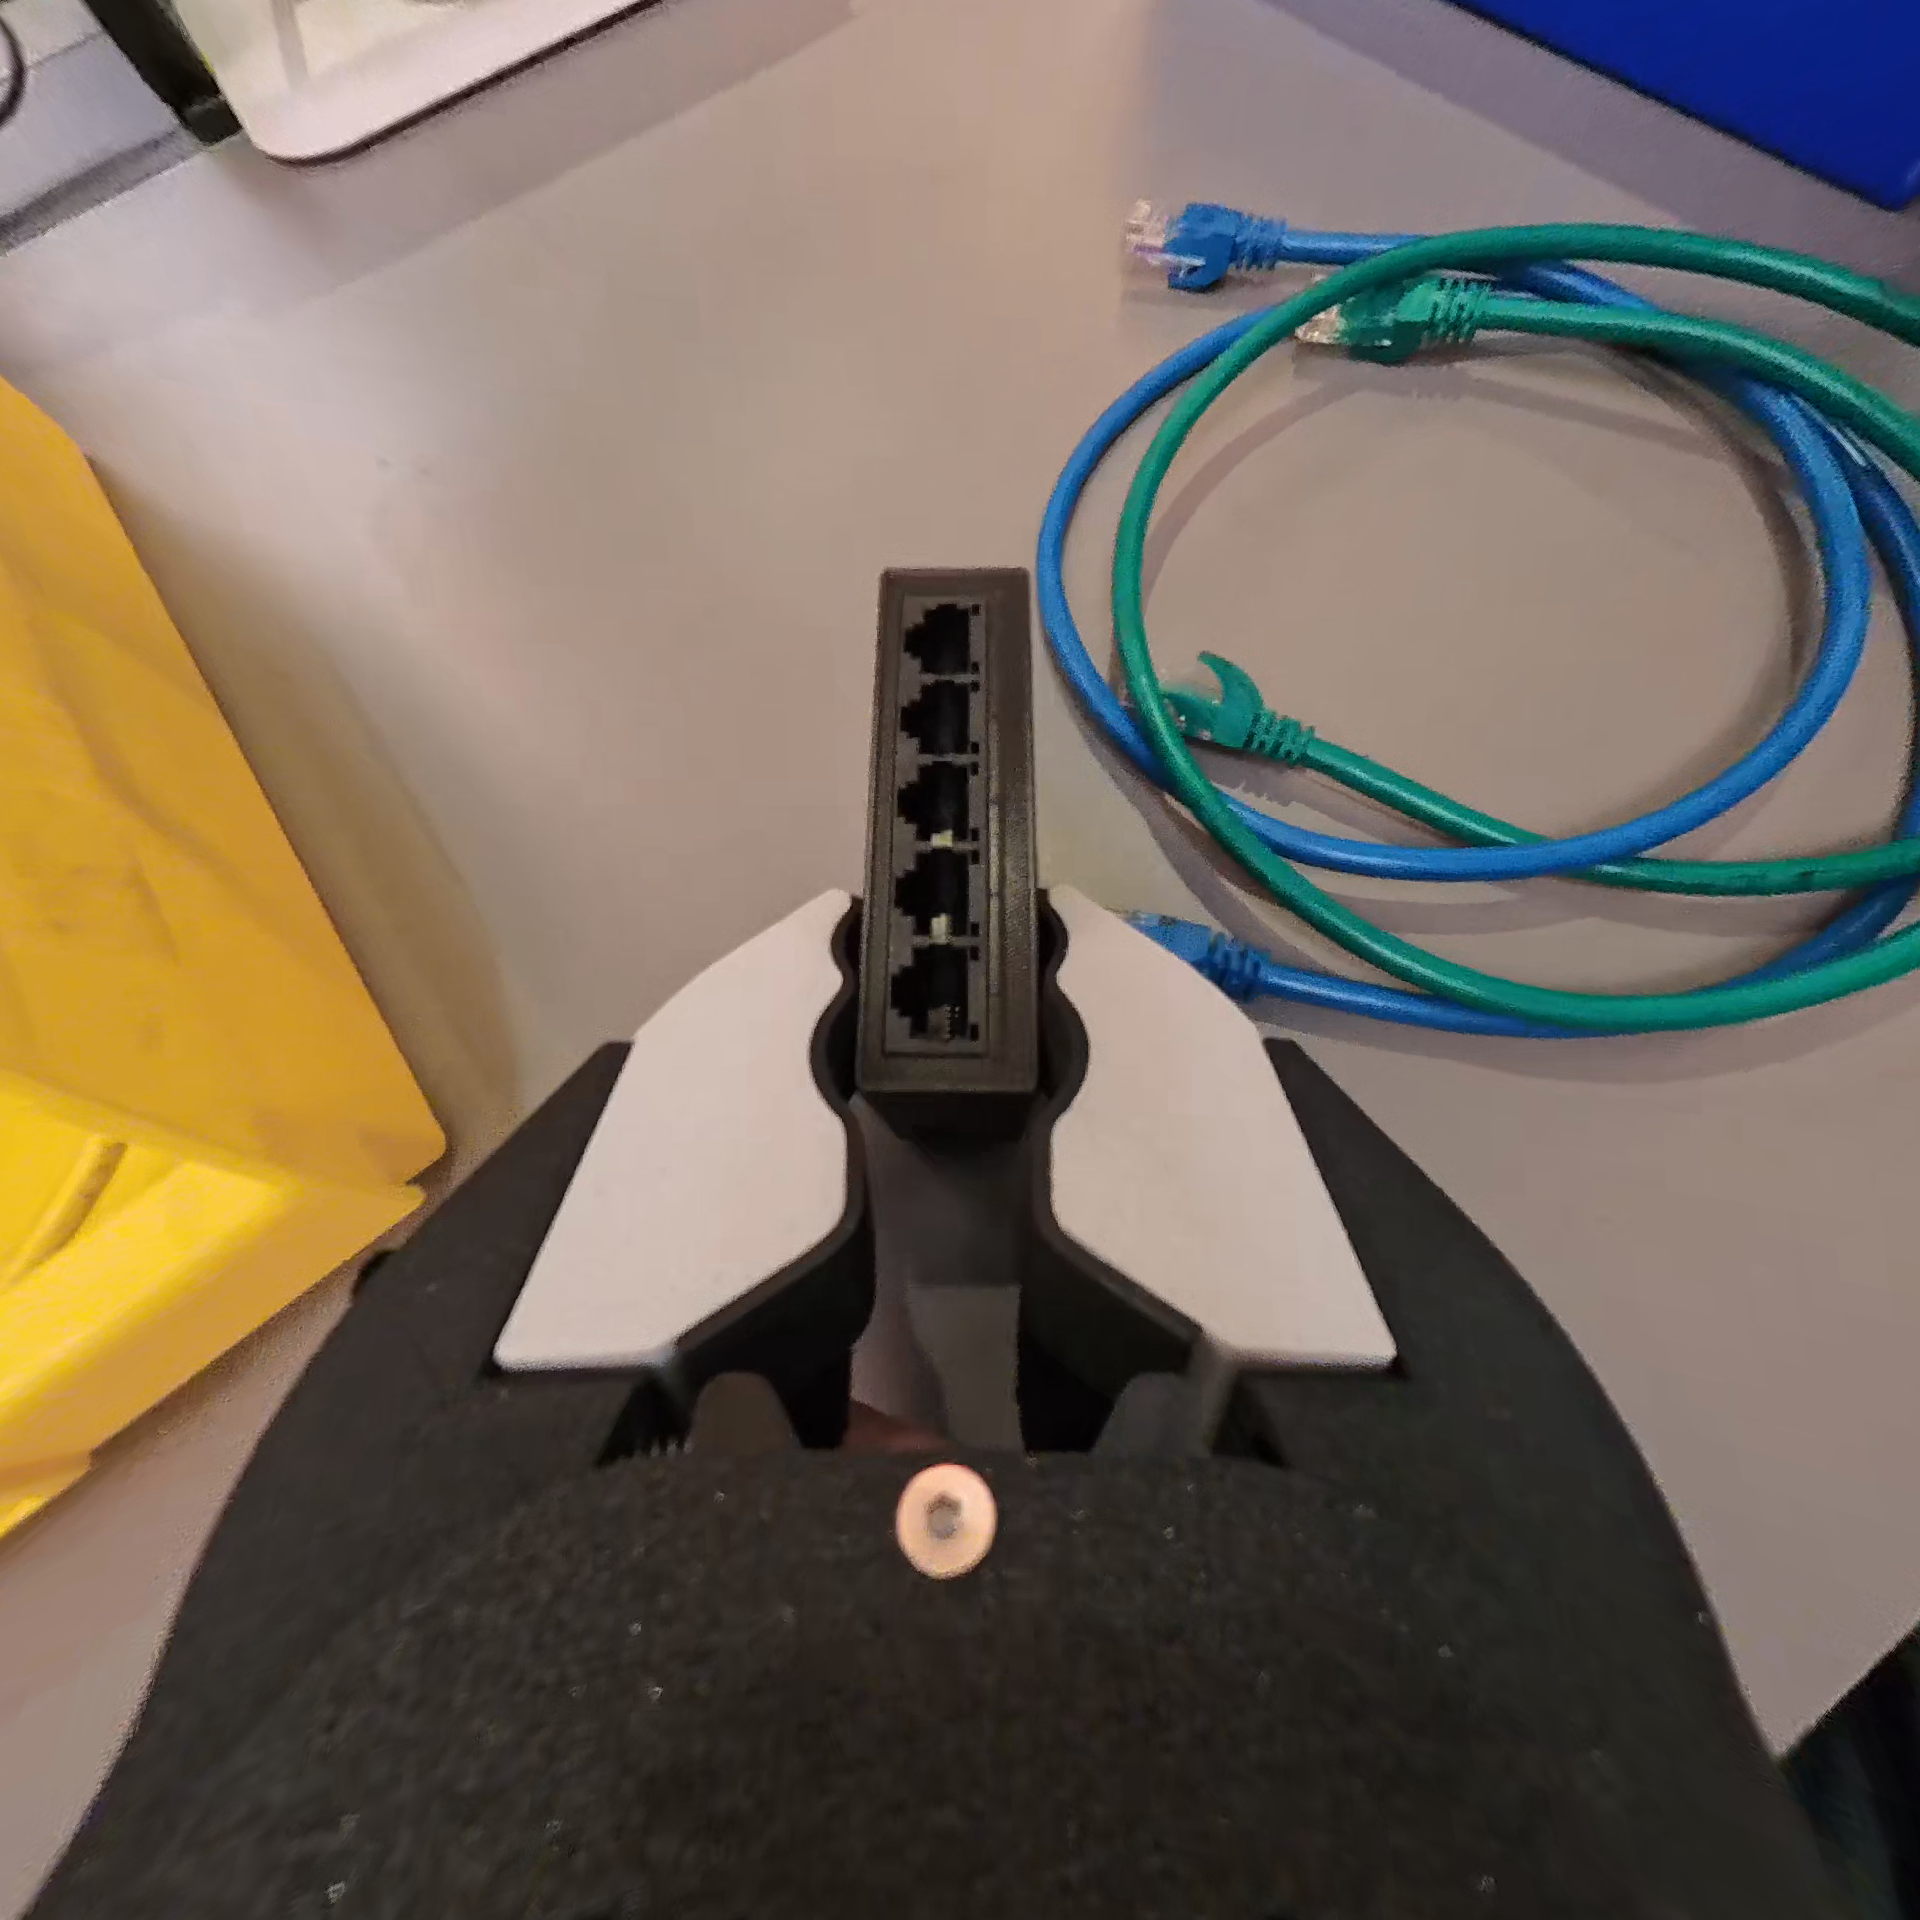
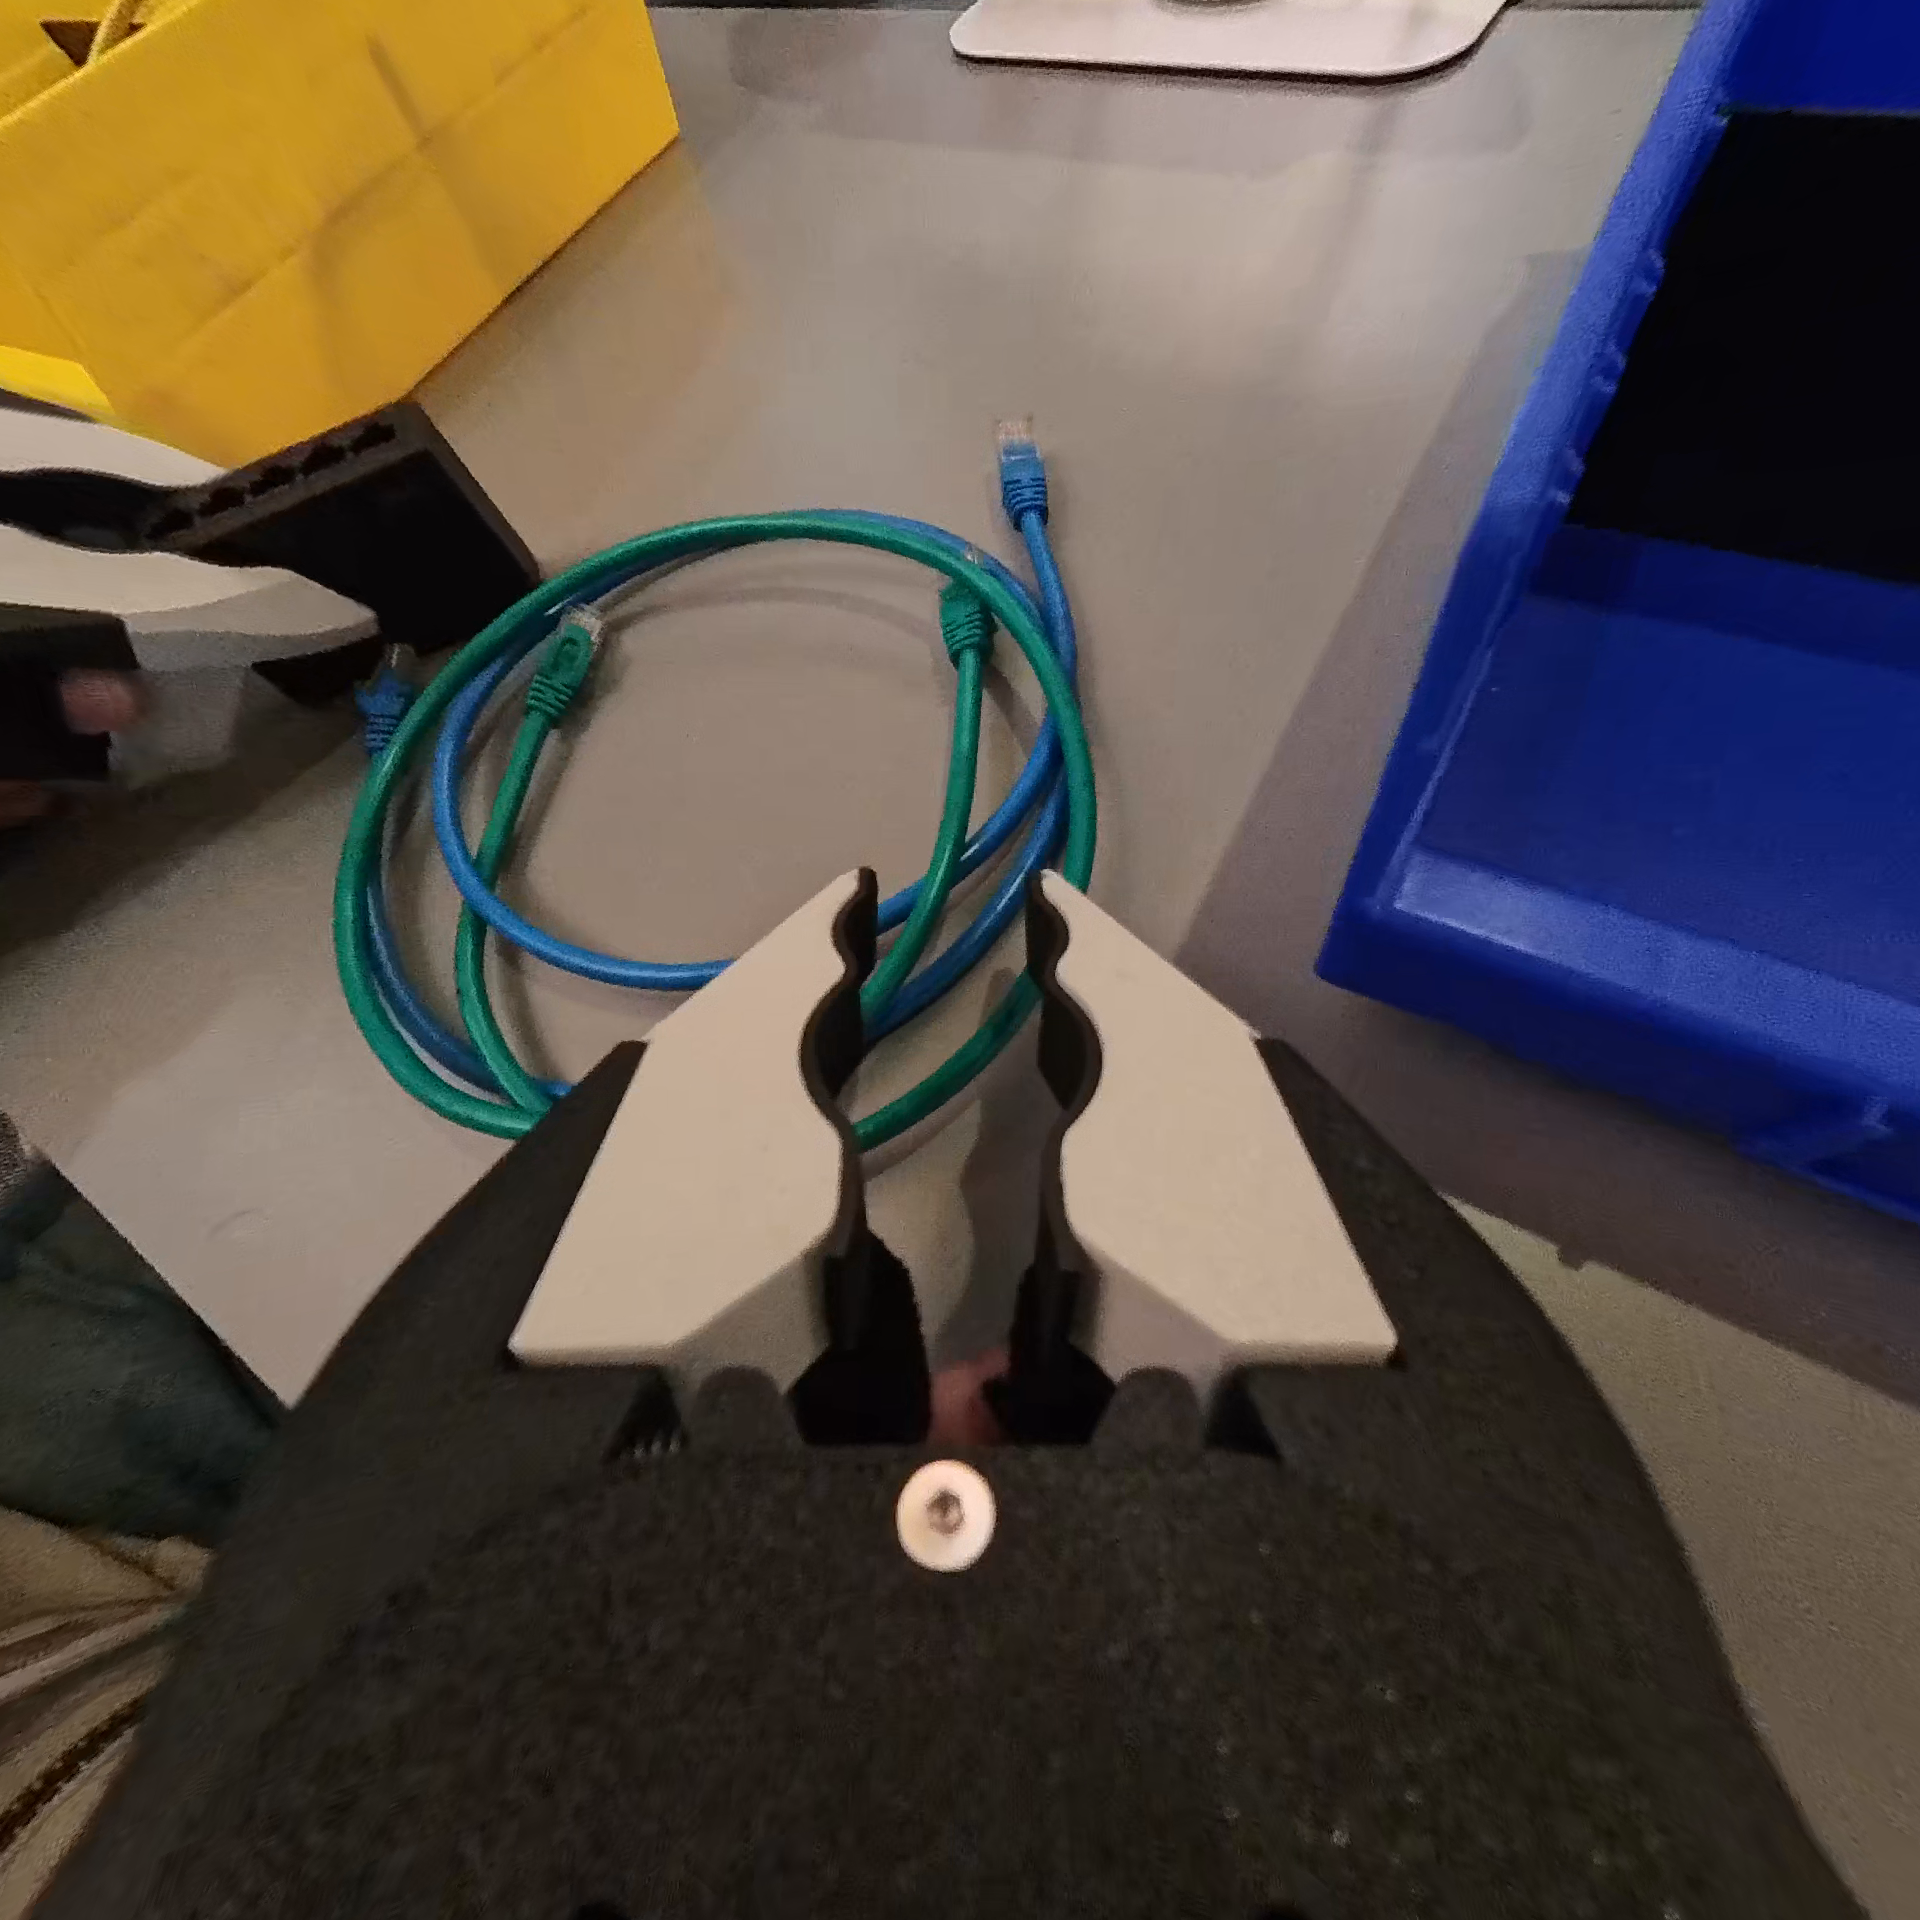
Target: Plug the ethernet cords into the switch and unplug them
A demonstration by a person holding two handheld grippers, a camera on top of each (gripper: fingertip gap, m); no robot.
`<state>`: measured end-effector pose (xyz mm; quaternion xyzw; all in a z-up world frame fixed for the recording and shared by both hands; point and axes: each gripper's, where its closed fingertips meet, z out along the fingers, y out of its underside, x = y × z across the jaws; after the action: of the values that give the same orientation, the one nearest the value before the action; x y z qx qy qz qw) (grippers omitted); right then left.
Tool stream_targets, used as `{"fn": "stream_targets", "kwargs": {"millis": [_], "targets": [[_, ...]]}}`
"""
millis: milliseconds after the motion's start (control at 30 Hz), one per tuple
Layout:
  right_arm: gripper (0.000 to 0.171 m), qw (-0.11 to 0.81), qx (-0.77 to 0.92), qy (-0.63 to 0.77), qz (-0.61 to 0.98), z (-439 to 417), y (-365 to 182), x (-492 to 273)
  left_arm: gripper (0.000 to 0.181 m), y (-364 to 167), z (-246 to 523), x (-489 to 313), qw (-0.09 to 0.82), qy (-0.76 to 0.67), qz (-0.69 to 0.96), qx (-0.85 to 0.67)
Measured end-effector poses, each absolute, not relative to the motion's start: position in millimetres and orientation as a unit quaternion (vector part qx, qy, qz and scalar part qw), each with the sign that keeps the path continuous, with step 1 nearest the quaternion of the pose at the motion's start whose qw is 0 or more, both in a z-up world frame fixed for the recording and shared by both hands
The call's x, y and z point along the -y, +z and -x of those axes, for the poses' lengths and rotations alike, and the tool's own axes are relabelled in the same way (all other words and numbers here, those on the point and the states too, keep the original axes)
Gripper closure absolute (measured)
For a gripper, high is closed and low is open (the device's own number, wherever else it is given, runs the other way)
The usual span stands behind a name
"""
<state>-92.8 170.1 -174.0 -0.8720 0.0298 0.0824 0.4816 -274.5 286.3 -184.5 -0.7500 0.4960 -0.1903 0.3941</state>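
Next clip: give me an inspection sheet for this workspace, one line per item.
Surface: grey table, bare around the cords.
Job's things: black switch with five ports, all empty.
Clutter: nothing seen.
Grippers: left gripper shut on the switch; right gripper open, above the cords, holding nothing.
Cables: blue cord and green cord coiled together on the table, all four plugs free.
Surroundings: yellow bin left of the switch, blue bin right of the cords, white flat base at the far edge.
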Motion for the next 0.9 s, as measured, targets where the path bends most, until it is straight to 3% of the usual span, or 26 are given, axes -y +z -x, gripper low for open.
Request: {"fn": "stream_targets", "kwargs": {"millis": [167,500,900], "targets": [[0.143,0.484,-0.026,0.069,0.872,91,-173,-170,0.152,-185,279,-293,0.390,-0.189,0.771,-0.467],[0.142,0.498,-0.034,0.078,0.863,97,-162,-152,0.123,-169,306,-282,0.387,-0.185,0.806,-0.408],[0.134,0.560,-0.024,0.027,0.828,95,-137,-127,0.124,-153,365,-228,0.419,-0.240,0.825,-0.293]]}}
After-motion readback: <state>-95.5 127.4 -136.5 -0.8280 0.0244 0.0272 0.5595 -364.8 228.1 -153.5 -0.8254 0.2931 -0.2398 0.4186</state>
